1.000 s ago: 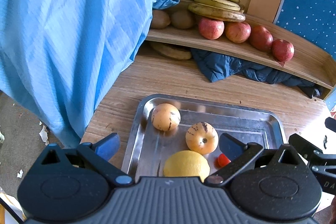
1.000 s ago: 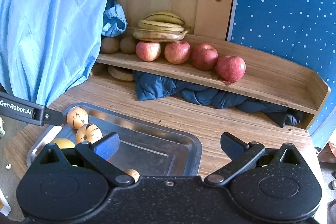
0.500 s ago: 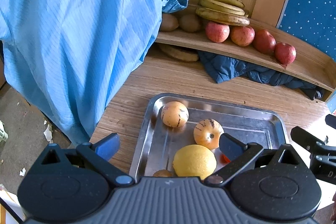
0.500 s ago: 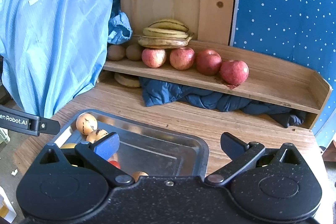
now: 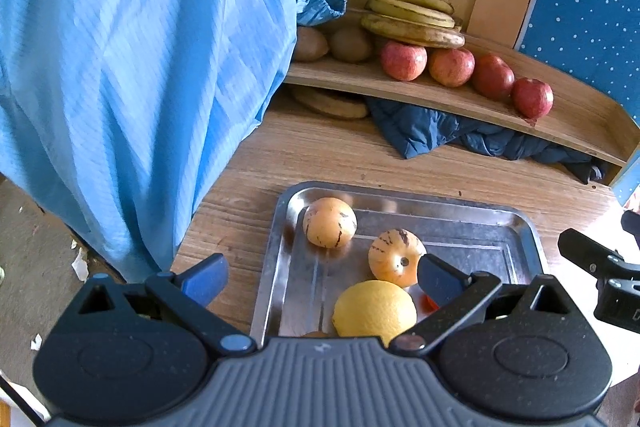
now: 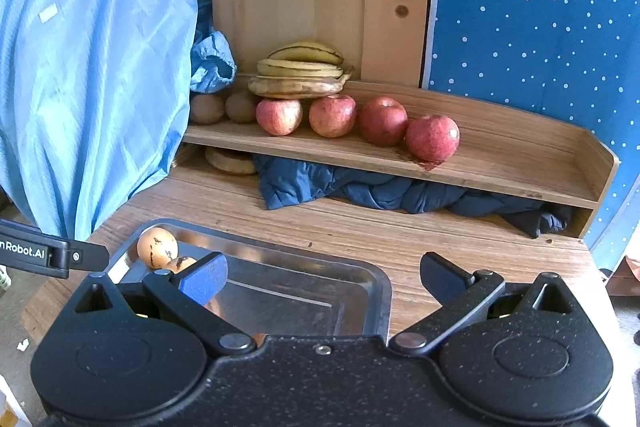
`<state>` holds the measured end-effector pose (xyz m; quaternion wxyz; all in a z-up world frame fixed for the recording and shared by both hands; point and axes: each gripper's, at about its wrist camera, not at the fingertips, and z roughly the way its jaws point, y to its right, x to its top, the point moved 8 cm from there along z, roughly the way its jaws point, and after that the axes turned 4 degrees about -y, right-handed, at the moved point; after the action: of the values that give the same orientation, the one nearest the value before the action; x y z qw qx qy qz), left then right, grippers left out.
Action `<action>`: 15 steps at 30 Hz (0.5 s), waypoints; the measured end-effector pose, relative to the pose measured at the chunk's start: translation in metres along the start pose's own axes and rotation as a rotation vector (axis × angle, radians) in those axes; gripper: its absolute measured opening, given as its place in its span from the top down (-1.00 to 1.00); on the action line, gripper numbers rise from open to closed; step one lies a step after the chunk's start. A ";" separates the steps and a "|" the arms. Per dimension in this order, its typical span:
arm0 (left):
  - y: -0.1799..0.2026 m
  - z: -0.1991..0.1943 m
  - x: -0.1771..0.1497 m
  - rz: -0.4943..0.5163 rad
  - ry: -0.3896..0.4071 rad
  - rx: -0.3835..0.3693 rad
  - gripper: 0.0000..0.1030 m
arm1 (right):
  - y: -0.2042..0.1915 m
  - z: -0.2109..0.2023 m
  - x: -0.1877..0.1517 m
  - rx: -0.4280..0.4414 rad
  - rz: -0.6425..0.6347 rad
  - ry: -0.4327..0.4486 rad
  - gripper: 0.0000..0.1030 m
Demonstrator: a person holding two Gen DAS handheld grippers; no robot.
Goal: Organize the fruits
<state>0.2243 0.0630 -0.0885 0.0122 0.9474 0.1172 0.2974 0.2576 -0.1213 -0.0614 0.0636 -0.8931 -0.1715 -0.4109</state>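
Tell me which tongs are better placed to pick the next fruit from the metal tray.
Probably the left tongs: they are open, right above the tray's fruit side, with the lemon between the fingers. The right tongs are open too, but over the bare part of the tray.

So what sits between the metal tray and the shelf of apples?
Mostly bare wooden tabletop; a crumpled dark blue cloth spills from under the shelf toward the tray. Clearest in the right wrist view.
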 end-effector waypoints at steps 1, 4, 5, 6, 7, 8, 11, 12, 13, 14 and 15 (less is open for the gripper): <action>-0.001 0.000 0.001 0.003 0.002 -0.001 -0.99 | -0.001 -0.001 0.001 -0.004 0.002 0.002 -0.99; -0.002 -0.001 0.003 0.018 0.009 -0.013 -0.99 | -0.005 -0.003 0.002 -0.016 0.009 0.007 -0.99; -0.003 -0.002 0.003 0.023 0.011 -0.022 -0.99 | -0.006 -0.004 0.003 -0.020 0.011 0.009 -0.99; -0.003 -0.003 0.004 0.031 0.014 -0.030 -0.99 | -0.007 -0.005 0.003 -0.024 0.014 0.012 -0.99; -0.003 -0.005 0.004 0.041 0.018 -0.038 -0.99 | -0.008 -0.006 0.003 -0.028 0.019 0.014 -0.98; -0.002 -0.006 0.004 0.048 0.021 -0.043 -0.99 | -0.009 -0.007 0.003 -0.033 0.023 0.015 -0.99; -0.003 -0.010 0.003 0.071 0.031 -0.051 -0.99 | -0.013 -0.011 0.002 -0.044 0.043 0.018 -0.99; -0.004 -0.012 0.003 0.077 0.033 -0.053 -0.99 | -0.014 -0.012 0.002 -0.047 0.049 0.020 -0.99; -0.005 -0.013 0.002 0.081 0.034 -0.055 -0.99 | -0.015 -0.014 0.001 -0.050 0.055 0.021 -0.98; -0.007 -0.014 0.001 0.084 0.036 -0.057 -0.99 | -0.016 -0.015 0.001 -0.052 0.060 0.022 -0.98; -0.009 -0.016 -0.001 0.086 0.037 -0.058 -0.99 | -0.018 -0.016 0.000 -0.055 0.065 0.023 -0.99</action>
<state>0.2130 0.0705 -0.0765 0.0247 0.9452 0.0679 0.3184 0.2394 -0.1091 -0.0513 0.0542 -0.8948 -0.1302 -0.4236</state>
